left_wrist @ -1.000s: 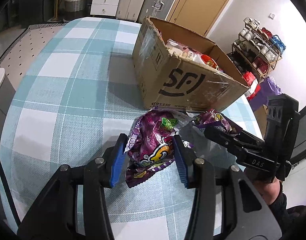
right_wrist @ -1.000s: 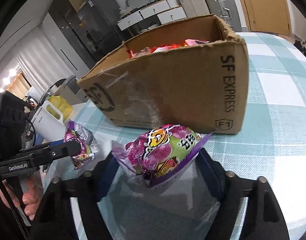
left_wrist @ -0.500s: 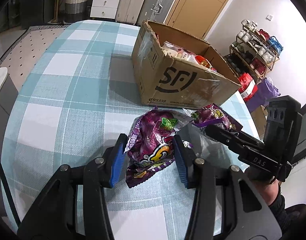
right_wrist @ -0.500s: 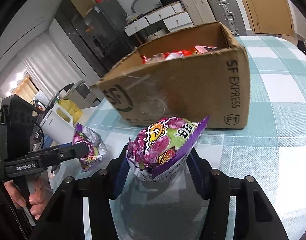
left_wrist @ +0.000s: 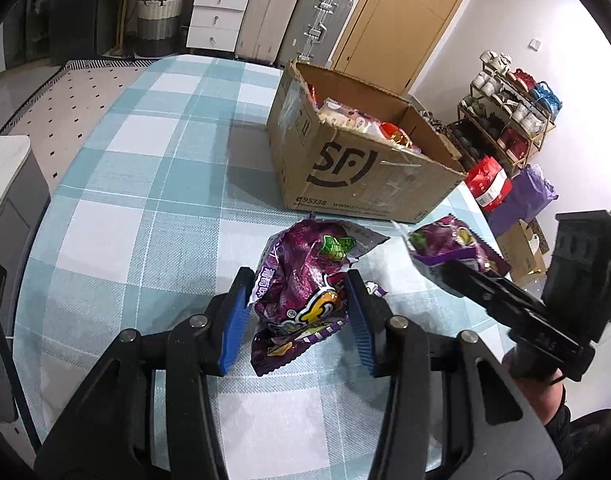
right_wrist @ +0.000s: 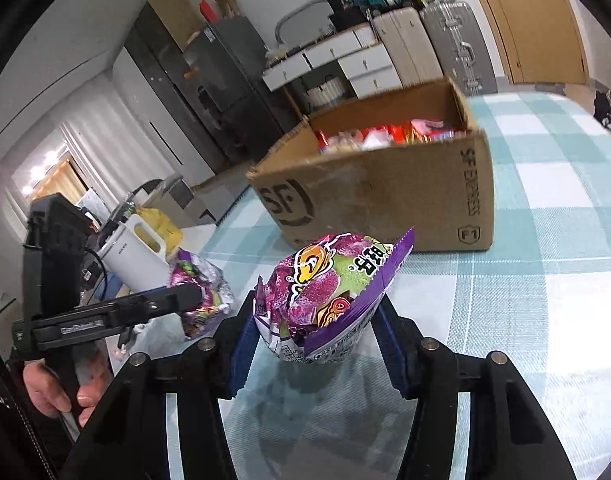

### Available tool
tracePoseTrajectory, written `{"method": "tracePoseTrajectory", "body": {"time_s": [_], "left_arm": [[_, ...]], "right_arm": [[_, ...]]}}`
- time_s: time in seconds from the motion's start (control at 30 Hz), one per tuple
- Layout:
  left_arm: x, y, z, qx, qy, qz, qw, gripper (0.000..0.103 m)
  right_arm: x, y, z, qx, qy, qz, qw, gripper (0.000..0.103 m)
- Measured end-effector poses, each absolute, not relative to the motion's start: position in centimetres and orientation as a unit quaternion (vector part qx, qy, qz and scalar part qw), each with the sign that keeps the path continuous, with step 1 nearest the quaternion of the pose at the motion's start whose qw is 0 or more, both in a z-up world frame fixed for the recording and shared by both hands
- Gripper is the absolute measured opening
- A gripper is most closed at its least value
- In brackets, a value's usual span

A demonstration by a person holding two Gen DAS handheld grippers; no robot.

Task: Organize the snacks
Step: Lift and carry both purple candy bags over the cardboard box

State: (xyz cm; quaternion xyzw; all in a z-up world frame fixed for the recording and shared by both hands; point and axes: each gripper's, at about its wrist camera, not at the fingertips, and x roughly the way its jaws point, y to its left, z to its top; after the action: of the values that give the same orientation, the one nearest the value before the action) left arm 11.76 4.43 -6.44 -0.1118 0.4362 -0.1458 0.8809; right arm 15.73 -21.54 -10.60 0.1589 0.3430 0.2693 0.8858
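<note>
Your left gripper (left_wrist: 299, 312) pinches a crumpled purple snack bag (left_wrist: 305, 280) between its blue pads, held above the checked tabletop (left_wrist: 145, 200) just short of the cardboard box (left_wrist: 357, 168), which stands toward the far right edge. Your right gripper (right_wrist: 317, 336) clamps a second purple bag (right_wrist: 325, 296) the same way, near the box's front corner. Only the right wrist view shows the bag's printed green-and-orange face and your bare hand (right_wrist: 57, 392) on the left handle; only the left wrist view looks down into the box at the red and pink packets (left_wrist: 369, 124) filling it
</note>
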Motion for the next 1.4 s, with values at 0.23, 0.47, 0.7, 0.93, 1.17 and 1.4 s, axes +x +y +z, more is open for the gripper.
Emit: {"method": "tracePoseTrajectory", "body": {"time_s": [0.23, 0.47, 0.7, 0.93, 1.17, 1.4], "left_arm": [[10.3, 4.2, -4.0, -0.099, 0.411, -0.147, 0.894, 0.043], [9.9, 2.9, -1.4, -0.087, 0.385, -0.156, 0.906, 0.043], [10.3, 0.9, 0.5, -0.078, 0.375, -0.172, 0.908, 0.043], [12.3, 0.1, 2.1, -0.068, 0.368, -0.171, 0.911, 0.043], [15.8, -0.8, 2.7, -0.061, 0.375, -0.174, 0.908, 0.043], [19.6, -1.6, 3.5, -0.053, 0.379, -0.174, 0.908, 0.043]], "right_arm": [[12.5, -21.7, -7.3, 0.151, 0.303, 0.278, 0.899, 0.055], [10.8, -22.2, -3.9, 0.130, 0.270, 0.283, 0.911, 0.055], [10.8, -22.6, -1.5, 0.125, 0.254, 0.282, 0.917, 0.055], [12.0, -22.3, 0.0, 0.114, 0.242, 0.281, 0.922, 0.055], [14.4, -22.2, 1.4, 0.112, 0.237, 0.284, 0.922, 0.055], [17.5, -22.3, 2.1, 0.112, 0.236, 0.285, 0.922, 0.055]]}}
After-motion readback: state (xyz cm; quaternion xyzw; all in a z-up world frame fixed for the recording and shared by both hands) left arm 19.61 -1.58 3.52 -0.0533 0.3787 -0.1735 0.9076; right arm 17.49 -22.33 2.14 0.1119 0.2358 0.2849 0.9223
